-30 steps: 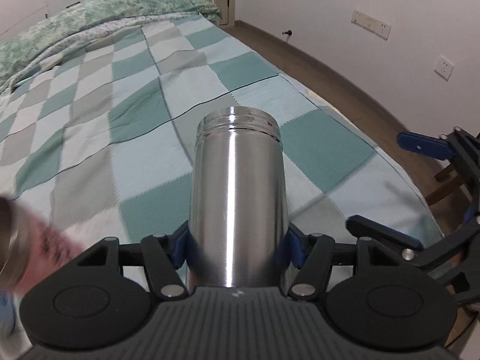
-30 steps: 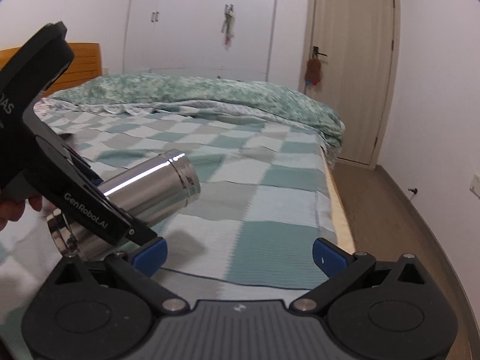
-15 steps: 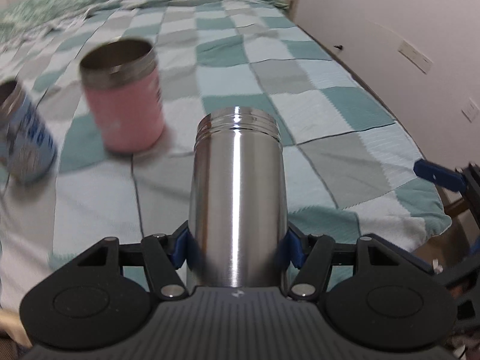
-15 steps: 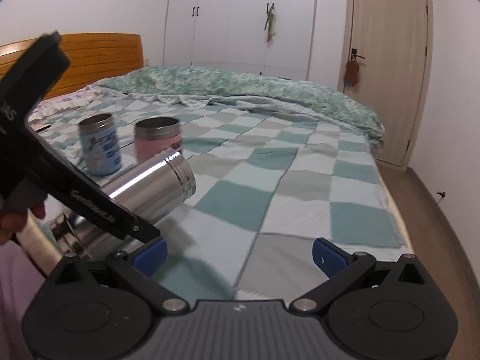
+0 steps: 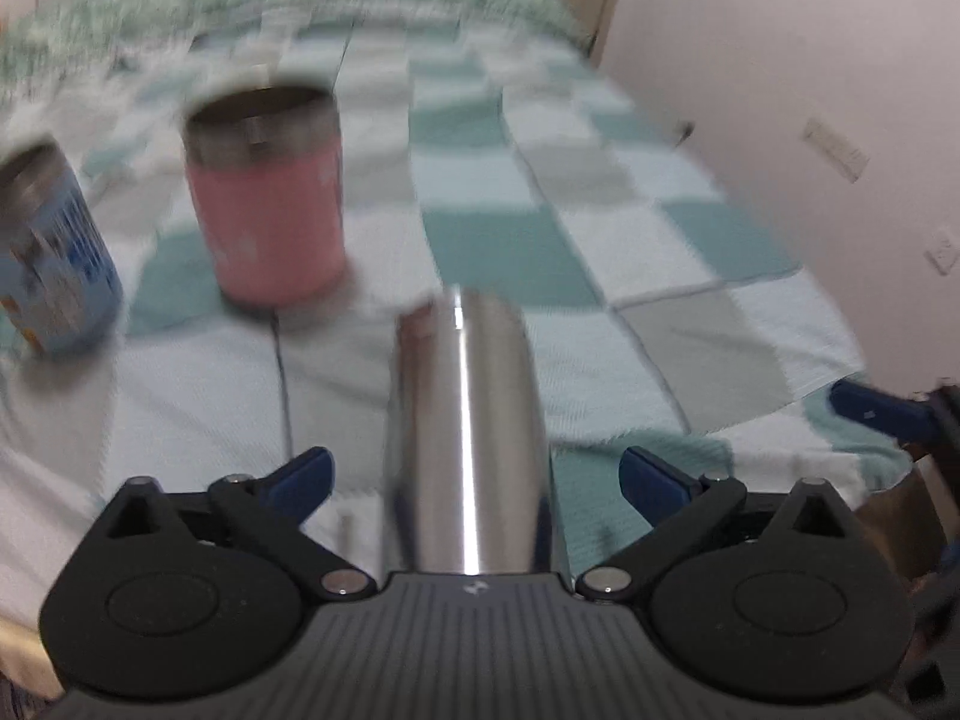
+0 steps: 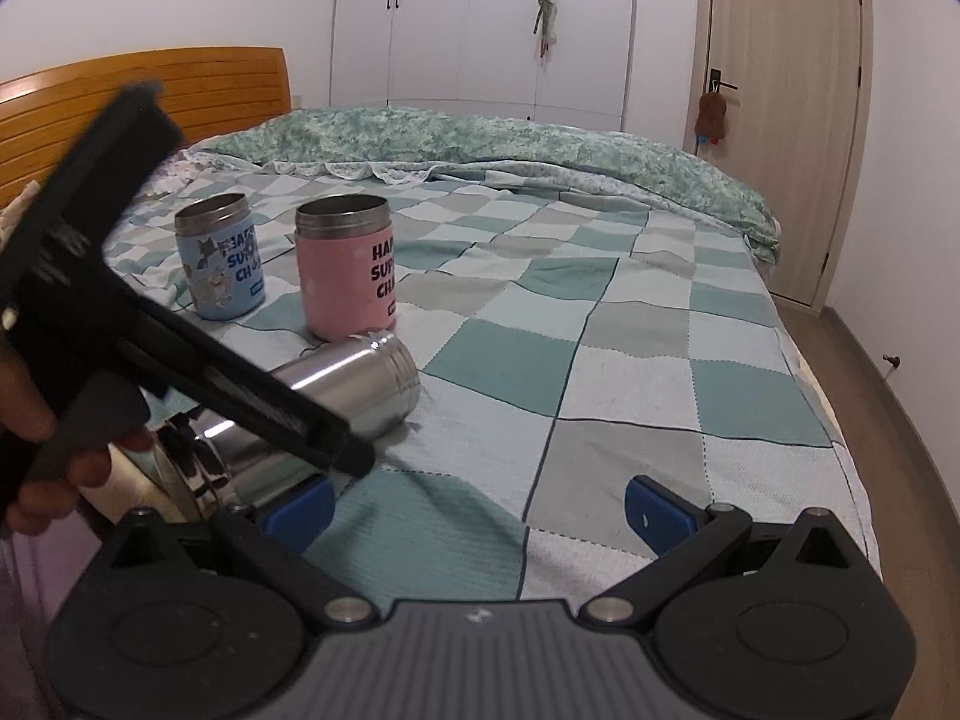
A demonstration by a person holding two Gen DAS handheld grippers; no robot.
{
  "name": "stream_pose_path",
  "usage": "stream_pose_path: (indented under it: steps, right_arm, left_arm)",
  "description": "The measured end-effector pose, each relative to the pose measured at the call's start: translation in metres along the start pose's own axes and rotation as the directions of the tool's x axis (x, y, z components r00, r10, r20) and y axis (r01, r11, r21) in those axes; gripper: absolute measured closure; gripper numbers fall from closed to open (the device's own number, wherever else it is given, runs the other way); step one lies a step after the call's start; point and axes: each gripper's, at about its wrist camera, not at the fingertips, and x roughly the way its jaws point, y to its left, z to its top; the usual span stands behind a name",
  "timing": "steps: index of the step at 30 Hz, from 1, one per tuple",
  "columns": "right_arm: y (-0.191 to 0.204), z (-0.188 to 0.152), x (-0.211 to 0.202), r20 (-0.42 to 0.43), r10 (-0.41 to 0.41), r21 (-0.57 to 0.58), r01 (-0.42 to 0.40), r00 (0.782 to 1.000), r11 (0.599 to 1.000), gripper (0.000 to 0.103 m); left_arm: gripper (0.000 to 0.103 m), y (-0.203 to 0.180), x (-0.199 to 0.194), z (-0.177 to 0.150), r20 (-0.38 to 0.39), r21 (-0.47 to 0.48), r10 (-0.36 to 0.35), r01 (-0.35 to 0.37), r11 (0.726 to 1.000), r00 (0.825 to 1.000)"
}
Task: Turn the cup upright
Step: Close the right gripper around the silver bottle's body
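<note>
A steel cup (image 5: 468, 438) lies on its side between the fingers of my left gripper (image 5: 474, 474), mouth pointing away. The jaws stand wide, with gaps on both sides of the cup, so the gripper is open. In the right wrist view the same cup (image 6: 354, 384) rests on the checkered bedspread, its base end hidden behind the left gripper's body (image 6: 180, 348). My right gripper (image 6: 477, 507) is open and empty, near the bed's front edge to the right of the cup.
A pink cup (image 6: 347, 267) and a blue cup (image 6: 219, 264) stand upright just behind the steel cup; both show in the left wrist view, pink cup (image 5: 270, 198), blue cup (image 5: 54, 252). Folded green quilt (image 6: 480, 144) at the back. Bed edge (image 6: 840, 450) and floor to the right.
The left gripper has opened and let go of the steel cup, which now lies on the bed. Both views swung left, bringing the pink and blue cups closer.
</note>
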Motion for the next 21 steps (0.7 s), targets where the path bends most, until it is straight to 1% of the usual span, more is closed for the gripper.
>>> stream_pose_path:
  steps: [3,5,7,10,12,16,21]
  right_arm:
    - [0.006,0.004,-0.006,0.007,0.005,0.0,-0.005,1.0,1.0,0.0]
    - [0.013,0.006,-0.008,0.01,0.006,0.0,-0.006,1.0,1.0,0.0]
    - [0.024,0.01,-0.009,0.01,0.009,0.001,-0.009,1.0,1.0,0.0]
    - [0.039,0.017,-0.008,0.006,0.009,0.011,-0.009,1.0,1.0,0.0]
    - [0.049,0.024,-0.004,-0.006,0.008,0.03,-0.008,1.0,1.0,0.0]
    - [0.065,0.04,0.011,-0.047,-0.011,0.078,0.014,0.999,0.997,0.0]
    - [0.08,0.055,0.035,-0.117,-0.041,0.135,0.056,0.992,0.989,0.0]
  left_arm:
    - [0.0,0.013,-0.03,0.0,0.074,0.036,-0.001,-0.002,0.999,0.997]
    - [0.0,0.028,-0.047,-0.003,0.127,0.056,0.0,-0.007,0.998,0.992]
    - [0.0,0.044,-0.058,-0.007,0.16,0.07,0.004,-0.015,0.997,0.987]
    - [0.0,0.07,-0.066,-0.014,0.183,0.084,0.032,-0.048,0.995,0.983]
    - [0.0,0.089,-0.068,-0.018,0.199,0.095,0.038,-0.058,0.994,0.979]
    - [0.0,0.12,-0.069,-0.024,0.222,0.143,0.007,-0.04,0.989,0.975]
    - [0.0,0.143,-0.058,-0.024,0.226,0.189,-0.038,-0.006,0.982,0.973]
